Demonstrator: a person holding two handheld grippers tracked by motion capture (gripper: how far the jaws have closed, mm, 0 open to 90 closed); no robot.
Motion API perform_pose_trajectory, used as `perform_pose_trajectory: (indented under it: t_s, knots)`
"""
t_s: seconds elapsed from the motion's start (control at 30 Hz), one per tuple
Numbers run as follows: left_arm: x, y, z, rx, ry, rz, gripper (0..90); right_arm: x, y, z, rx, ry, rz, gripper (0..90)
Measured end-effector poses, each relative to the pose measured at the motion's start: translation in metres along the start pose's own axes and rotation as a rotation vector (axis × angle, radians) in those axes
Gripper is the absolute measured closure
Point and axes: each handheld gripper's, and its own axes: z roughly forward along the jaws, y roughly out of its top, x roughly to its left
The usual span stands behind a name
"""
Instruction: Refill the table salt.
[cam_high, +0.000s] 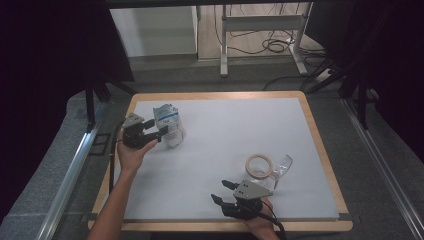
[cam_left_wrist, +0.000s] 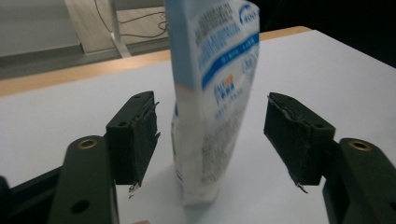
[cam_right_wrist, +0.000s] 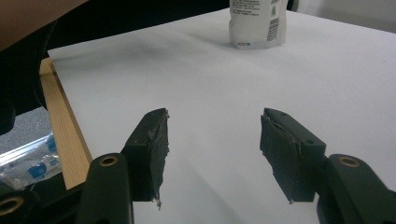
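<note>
The high view looks down on the table (cam_high: 320, 150); both tool views, low and close, share the pouch (cam_left_wrist: 212, 93).

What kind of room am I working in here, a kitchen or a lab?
Most likely a lab or recording workspace, not a kitchen: a wood-rimmed white table enclosed by dark curtains, with loose cables on the floor beside a metal desk frame behind it.

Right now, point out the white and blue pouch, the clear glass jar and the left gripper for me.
white and blue pouch (cam_left_wrist: 212, 93): left gripper view, on its printed front.
clear glass jar (cam_high: 280, 167): high view, on its clear side wall.
left gripper (cam_high: 156, 128): high view, midway between its fingertips.
</note>
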Motion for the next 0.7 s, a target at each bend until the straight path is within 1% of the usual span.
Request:
perform_pose_trajectory:
  t_s: [0.03, 0.1, 0.2, 0.27, 0.33, 0.4, 0.43, 0.53, 0.6, 0.7]
  knots:
    - [0.001, 0.003, 0.001, -0.004, -0.002, -0.001, 36.7, 0.000, 0.000, 0.000, 0.001, -0.001, -0.002, 42.5]
    - [0.005, 0.006, 0.004, 0.002, -0.005, -0.011, 38.8, 0.000, 0.000, -0.001, 0.001, -0.001, -0.003, 42.5]
    - [0.008, 0.007, 0.010, 0.001, -0.016, -0.028, 44.0, 0.000, 0.000, -0.002, -0.004, -0.002, -0.003, 42.6]
    - [0.010, 0.007, 0.013, 0.000, -0.025, -0.034, 50.4, 0.001, 0.001, -0.003, -0.005, -0.003, -0.002, 42.5]
    - [0.011, 0.008, 0.016, 0.005, -0.047, -0.039, 57.0, 0.001, 0.001, -0.003, -0.006, -0.005, -0.004, 42.5]
    - [0.010, 0.008, 0.018, -0.004, -0.058, -0.043, 66.0, 0.001, 0.001, -0.003, -0.005, -0.005, -0.005, 42.6]
    - [0.009, 0.008, 0.019, -0.006, -0.064, -0.045, 67.1, 0.001, 0.001, -0.003, -0.004, -0.005, -0.003, 42.6]
    - [0.010, 0.008, 0.022, -0.009, -0.081, -0.052, 74.3, 0.000, 0.000, -0.002, -0.004, -0.008, -0.004, 42.5]
    - [0.011, 0.007, 0.022, -0.010, -0.092, -0.047, 79.8, 0.000, 0.000, -0.002, -0.003, -0.009, -0.003, 42.5]
    - [0.012, 0.007, 0.022, -0.010, -0.096, -0.042, 82.1, 0.000, 0.000, -0.002, -0.003, -0.010, -0.004, 42.6]
